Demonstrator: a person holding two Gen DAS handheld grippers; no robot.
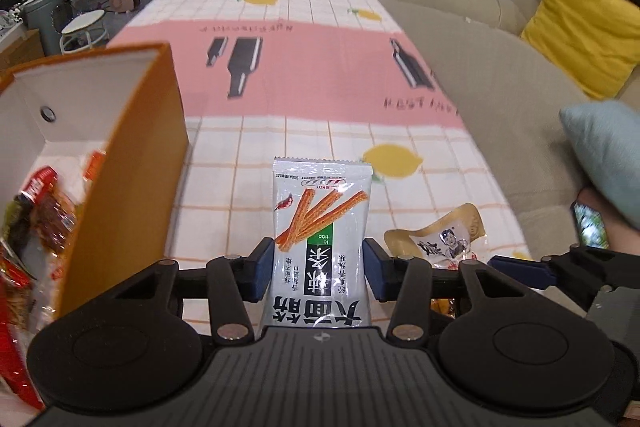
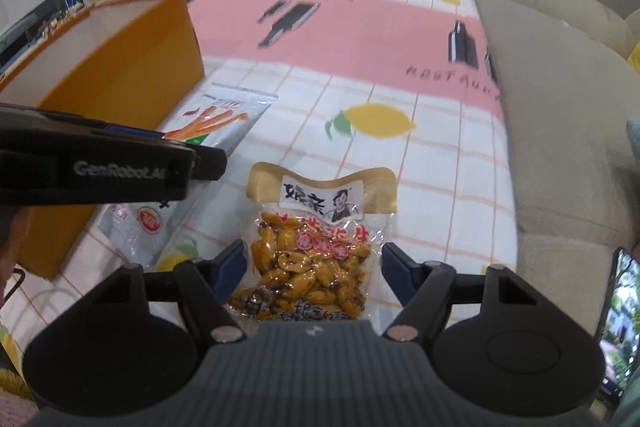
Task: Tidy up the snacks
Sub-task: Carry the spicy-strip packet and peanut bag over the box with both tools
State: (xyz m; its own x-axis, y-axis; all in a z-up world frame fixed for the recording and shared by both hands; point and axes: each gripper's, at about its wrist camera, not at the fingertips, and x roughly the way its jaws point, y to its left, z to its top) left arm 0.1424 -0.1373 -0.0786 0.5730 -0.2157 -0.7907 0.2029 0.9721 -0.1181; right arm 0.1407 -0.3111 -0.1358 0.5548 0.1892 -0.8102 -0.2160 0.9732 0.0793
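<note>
Our left gripper [image 1: 319, 269] clamped a silvery plastic packet printed with orange spicy sticks [image 1: 318, 239], beside the open orange cardboard box [image 1: 120, 155] already holding snacks. Our right gripper [image 2: 314, 273] pinched a clear pouch of yellow beans [image 2: 316, 259] above the lemon-print checked tablecloth [image 2: 440, 187].
</note>
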